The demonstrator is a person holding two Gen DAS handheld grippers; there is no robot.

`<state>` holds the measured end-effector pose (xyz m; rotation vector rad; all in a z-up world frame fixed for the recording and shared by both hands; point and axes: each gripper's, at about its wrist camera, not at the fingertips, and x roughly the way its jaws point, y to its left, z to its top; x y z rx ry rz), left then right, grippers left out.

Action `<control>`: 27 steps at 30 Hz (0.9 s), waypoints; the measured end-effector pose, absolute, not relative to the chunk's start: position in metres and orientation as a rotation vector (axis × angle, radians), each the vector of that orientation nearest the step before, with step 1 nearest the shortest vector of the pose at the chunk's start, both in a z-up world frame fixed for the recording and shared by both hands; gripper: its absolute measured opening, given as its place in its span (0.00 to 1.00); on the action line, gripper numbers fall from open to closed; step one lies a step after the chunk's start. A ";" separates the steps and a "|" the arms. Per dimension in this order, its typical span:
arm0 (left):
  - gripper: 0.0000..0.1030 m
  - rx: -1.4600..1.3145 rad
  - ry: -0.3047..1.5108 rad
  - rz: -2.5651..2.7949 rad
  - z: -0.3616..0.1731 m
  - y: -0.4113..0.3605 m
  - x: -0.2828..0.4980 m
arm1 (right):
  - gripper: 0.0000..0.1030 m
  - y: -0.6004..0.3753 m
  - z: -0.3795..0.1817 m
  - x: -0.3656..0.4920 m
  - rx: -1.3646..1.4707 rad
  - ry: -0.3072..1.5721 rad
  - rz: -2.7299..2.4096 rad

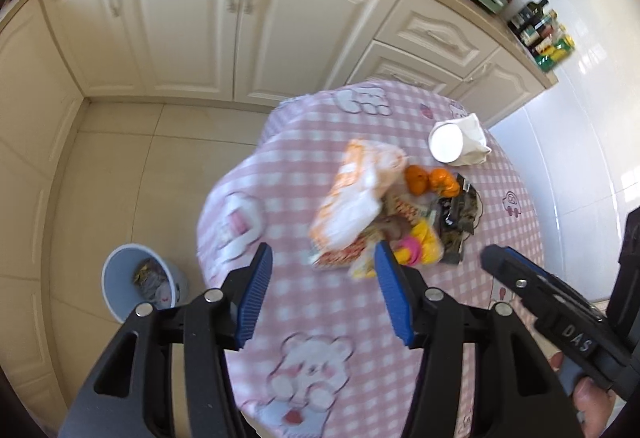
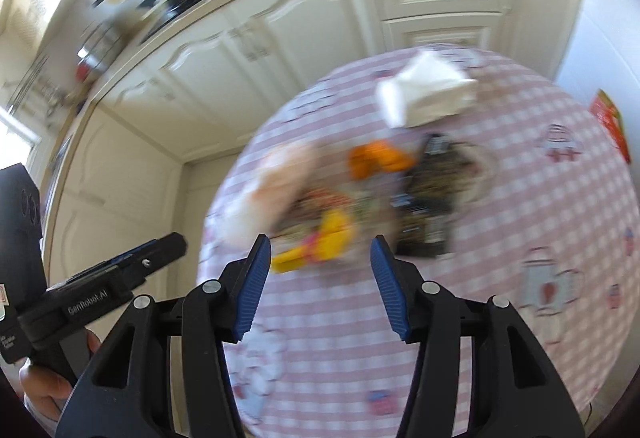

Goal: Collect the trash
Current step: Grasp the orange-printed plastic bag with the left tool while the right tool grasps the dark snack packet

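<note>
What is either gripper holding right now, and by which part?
Nothing. The left gripper and right gripper both stand open and empty above the table; the trash pile lies untouched.

- Table (image 1: 400,318): pink-and-white checked cloth with cartoon prints.
- Bin (image 1: 120,290): pale blue.
- Fruits (image 1: 432,180): orange.
- Paper cup (image 1: 446,144): white.
- Wrapper (image 1: 424,242): yellow and pink.
- Cabinets (image 1: 180,30): cream.

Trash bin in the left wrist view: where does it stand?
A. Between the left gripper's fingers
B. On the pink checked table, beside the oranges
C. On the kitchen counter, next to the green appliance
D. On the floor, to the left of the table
D: the blue-grey trash bin sits on the tiled floor left of the table, already holding some wrappers, apart from the pile of trash.
</note>
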<state>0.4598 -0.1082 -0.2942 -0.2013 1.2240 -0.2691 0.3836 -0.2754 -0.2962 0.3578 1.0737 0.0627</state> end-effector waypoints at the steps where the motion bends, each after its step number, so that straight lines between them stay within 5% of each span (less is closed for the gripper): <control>1: 0.51 -0.191 1.226 -0.269 -0.297 -0.115 0.465 | 0.48 -0.286 -0.298 0.386 0.362 1.074 0.045; 13: 0.51 -0.131 1.288 -0.247 -0.339 -0.153 0.513 | 0.52 -0.357 -0.345 0.414 0.457 1.135 -0.056; 15: 0.35 -0.124 1.303 -0.263 -0.343 -0.156 0.515 | 0.52 -0.359 -0.352 0.422 0.474 1.145 -0.053; 19: 0.29 -0.124 1.317 -0.275 -0.349 -0.158 0.516 | 0.52 -0.361 -0.362 0.435 0.502 1.152 -0.044; 22: 0.25 -0.124 1.297 -0.278 -0.347 -0.161 0.515 | 0.36 -0.363 -0.368 0.442 0.509 1.166 -0.036; 27: 0.23 -0.151 1.248 -0.306 -0.335 -0.161 0.510 | 0.22 -0.362 -0.366 0.443 0.486 1.158 -0.024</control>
